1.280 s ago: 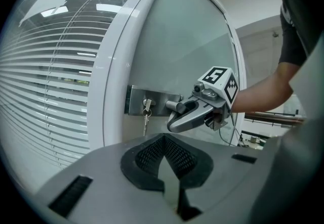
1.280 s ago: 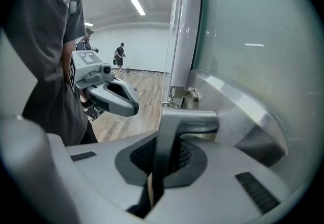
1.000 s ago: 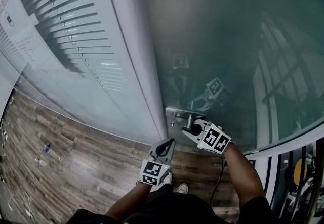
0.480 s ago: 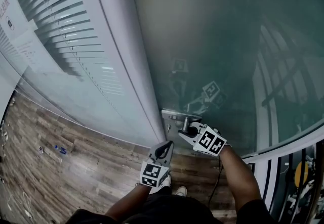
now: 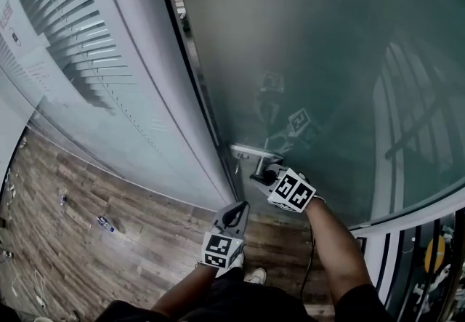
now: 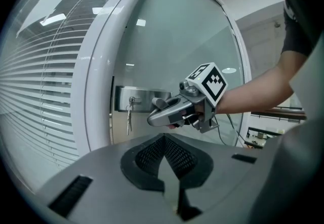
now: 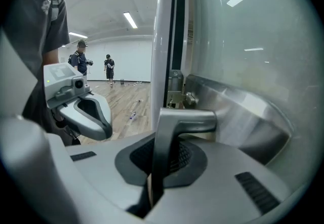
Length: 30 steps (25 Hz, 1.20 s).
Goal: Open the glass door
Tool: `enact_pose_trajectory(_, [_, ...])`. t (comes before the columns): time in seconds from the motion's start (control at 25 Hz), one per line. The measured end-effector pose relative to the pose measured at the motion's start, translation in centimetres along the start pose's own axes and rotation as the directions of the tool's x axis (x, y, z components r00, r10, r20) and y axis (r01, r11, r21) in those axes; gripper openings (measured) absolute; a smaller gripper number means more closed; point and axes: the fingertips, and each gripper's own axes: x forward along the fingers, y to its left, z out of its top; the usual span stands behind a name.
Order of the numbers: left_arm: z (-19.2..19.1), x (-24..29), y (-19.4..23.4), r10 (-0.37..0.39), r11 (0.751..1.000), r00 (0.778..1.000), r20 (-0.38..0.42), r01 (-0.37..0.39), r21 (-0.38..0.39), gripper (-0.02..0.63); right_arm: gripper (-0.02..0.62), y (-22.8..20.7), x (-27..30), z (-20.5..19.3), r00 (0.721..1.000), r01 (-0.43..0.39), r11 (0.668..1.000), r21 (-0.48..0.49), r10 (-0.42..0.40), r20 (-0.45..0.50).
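The frosted glass door (image 5: 312,51) stands slightly ajar, with a dark gap along its latch edge. My right gripper (image 5: 264,176) is shut on the metal lever handle (image 7: 188,119), which runs out from the steel lock plate (image 5: 245,151). The lever's bent end sits clamped between the jaws of the right gripper (image 7: 161,143). A key (image 6: 129,116) hangs from the lock plate (image 6: 137,97). My left gripper (image 5: 237,209) hangs shut and empty below and left of the handle, pointing at the door. The left gripper (image 6: 164,139) looks toward the right gripper (image 6: 156,118).
A white door frame (image 5: 145,73) and a glass wall with blinds (image 5: 80,44) stand left of the door. Wooden floor (image 5: 94,240) lies below, with small litter on it. Two people (image 7: 81,63) stand far off in the room behind. A railing (image 5: 407,219) runs at the right.
The door has swung away from its frame, opening a dark gap at the latch edge. My right gripper moved up and left with the handle. The left gripper stayed about where it was.
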Motion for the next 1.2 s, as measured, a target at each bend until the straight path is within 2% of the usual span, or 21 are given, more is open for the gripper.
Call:
enact_pose_trajectory(0.2, [0.2,1.8,-1.2,0.019,1.000,1.000,0.012,-0.019,0.009,-0.003,0.014,-2.6,0.5,0.1,1.000,0.011,1.000,0.010,-0.011,-0.002])
enact_pose_trajectory(0.36, [0.9,3.9,-2.0,-0.001,1.000,1.000,0.016,0.000,0.017,-0.003,0.014,-5.6,0.7,-0.1,0.999,0.035,0.998,0.043,-0.034,-0.012])
enact_pose_trajectory(0.56, [1.5,7.1,-0.8,0.015,1.000,1.000,0.019,-0.015,0.026,-0.003,0.014,-10.0,1.0,-0.5,0.998,0.064,0.995,0.080,-0.063,-0.018])
enact_pose_trajectory(0.72, [1.2,10.8,0.5,0.013,1.000,1.000,0.017,-0.013,0.015,-0.003,0.014,-14.3,1.4,-1.5,0.993,0.114,0.987,0.110,-0.112,-0.024])
enact_pose_trajectory(0.92, [4.5,16.8,0.8,-0.001,1.000,1.000,0.026,0.001,-0.011,-0.003,0.014,-21.9,-0.4,-2.6,0.985,0.170,0.971,0.166,-0.165,-0.042])
enact_pose_trajectory(1.08, [5.8,21.4,2.4,-0.030,0.999,0.999,0.012,0.030,-0.031,-0.003,0.014,-27.9,0.4,-4.1,0.974,0.228,0.951,0.207,-0.221,-0.057])
enact_pose_trajectory(1.2, [7.5,24.2,2.7,-0.047,0.999,0.999,0.023,0.047,-0.020,-0.003,0.014,-31.9,-0.3,-5.1,0.964,0.265,0.935,0.234,-0.256,-0.067])
